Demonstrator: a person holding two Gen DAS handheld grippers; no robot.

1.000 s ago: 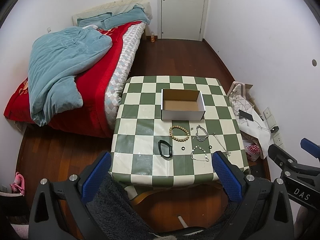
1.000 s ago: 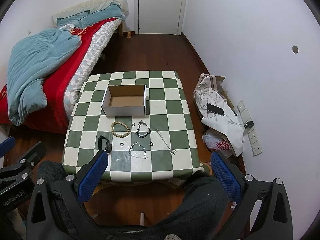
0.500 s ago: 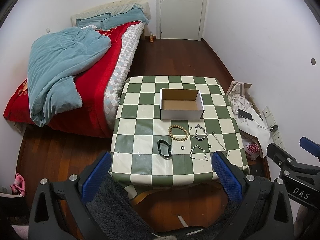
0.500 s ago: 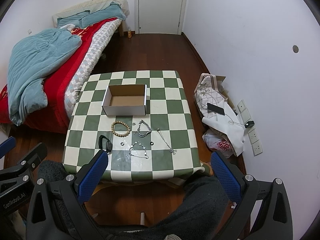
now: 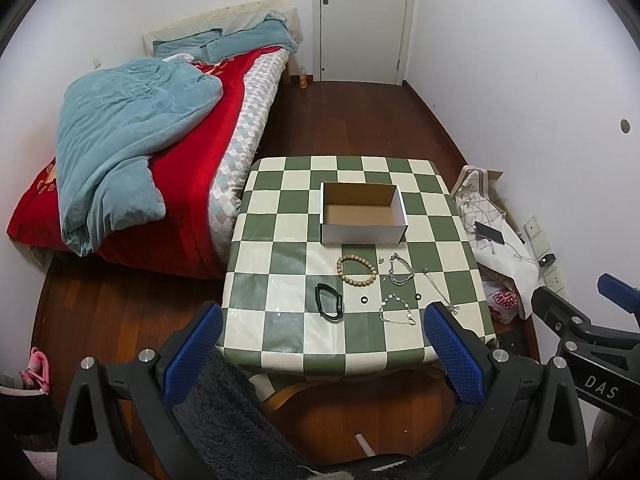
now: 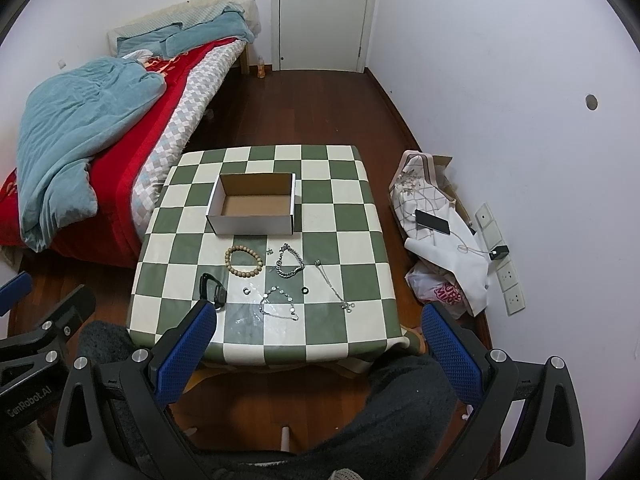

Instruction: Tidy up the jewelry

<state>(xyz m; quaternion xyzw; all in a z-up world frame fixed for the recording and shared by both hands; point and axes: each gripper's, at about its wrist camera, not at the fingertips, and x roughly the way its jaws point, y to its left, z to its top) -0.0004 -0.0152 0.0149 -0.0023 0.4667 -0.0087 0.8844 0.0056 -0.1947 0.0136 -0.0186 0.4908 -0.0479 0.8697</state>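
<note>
Both grippers are held side by side, level with each other and pointing forward. The left gripper [image 5: 323, 350] has its jaws spread wide with nothing between the blue pads [image 5: 192, 354]. The right gripper [image 6: 319, 352] is likewise wide apart and empty, and dark-clothed legs [image 6: 404, 404] show beneath it.

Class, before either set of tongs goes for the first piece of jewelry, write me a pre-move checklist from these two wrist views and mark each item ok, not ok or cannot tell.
1. Left tongs open, holding nothing: ok.
2. Right tongs open, holding nothing: ok.
3. Cardboard box upright, open on top, nothing inside: ok.
4. Wooden bead bracelet lying flat, apart from the silver chain bracelet: ok.
5. Long thin chain free of knots: cannot tell, too fine.
6. Tongs already over the checkered table: not ok, both hang short of its near edge.
</note>
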